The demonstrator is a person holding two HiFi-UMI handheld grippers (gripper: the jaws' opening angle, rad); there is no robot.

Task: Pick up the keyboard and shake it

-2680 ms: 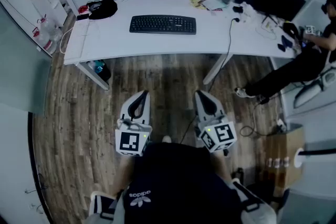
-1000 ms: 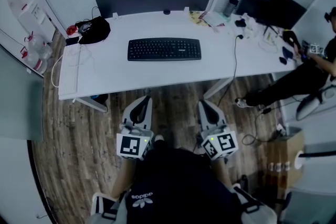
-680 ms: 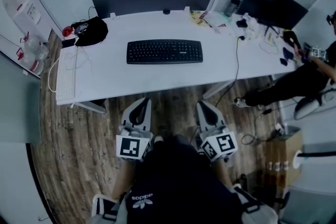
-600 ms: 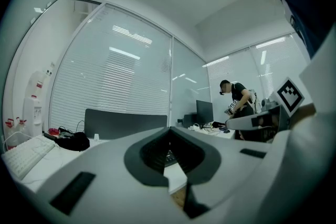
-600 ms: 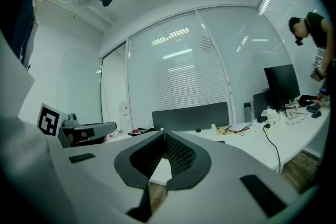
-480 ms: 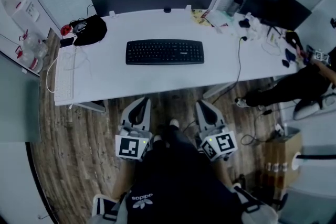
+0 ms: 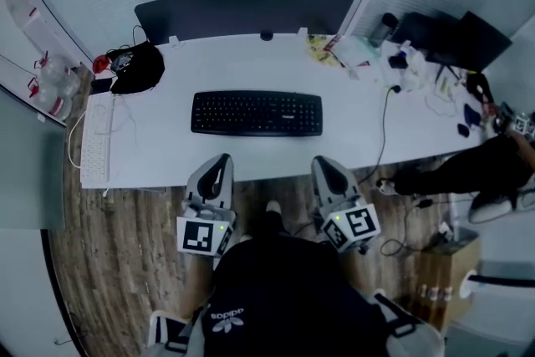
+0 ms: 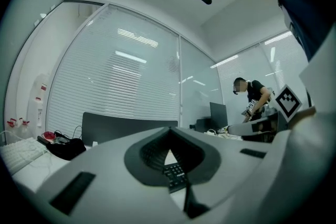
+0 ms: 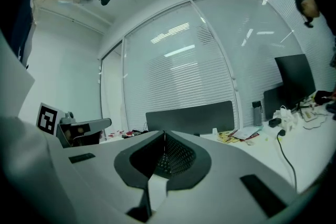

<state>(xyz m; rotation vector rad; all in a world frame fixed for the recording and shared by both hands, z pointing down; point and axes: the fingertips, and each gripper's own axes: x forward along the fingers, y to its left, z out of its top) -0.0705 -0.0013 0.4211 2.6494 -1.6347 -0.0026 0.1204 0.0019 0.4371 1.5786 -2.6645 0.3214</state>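
A black keyboard [image 7: 257,113] lies flat on the middle of the white desk [image 7: 167,159]. Both grippers hover just short of the desk's front edge, a little nearer than the keyboard. My left gripper [image 7: 218,165] points at the keyboard's left half, its jaws shut and empty. My right gripper [image 7: 323,166] points at the right half, also shut and empty. In the left gripper view, a few keys of the keyboard [image 8: 173,173] show through the hollow behind the shut jaws of the left gripper [image 8: 169,132]. The right gripper view shows the keyboard [image 9: 170,157] the same way.
A dark panel [image 7: 242,12] stands along the desk's back edge. A black bag [image 7: 138,67] and a white keyboard [image 7: 94,140] lie at the left. A cable [image 7: 385,130], a bottle and clutter [image 7: 401,58] fill the right end. A seated person [image 7: 489,167] and a cardboard box [image 7: 447,263] are at the right.
I have stepped closer to the desk, so the keyboard sits lower in the head view and both grippers now reach its front edge. Both stay shut.
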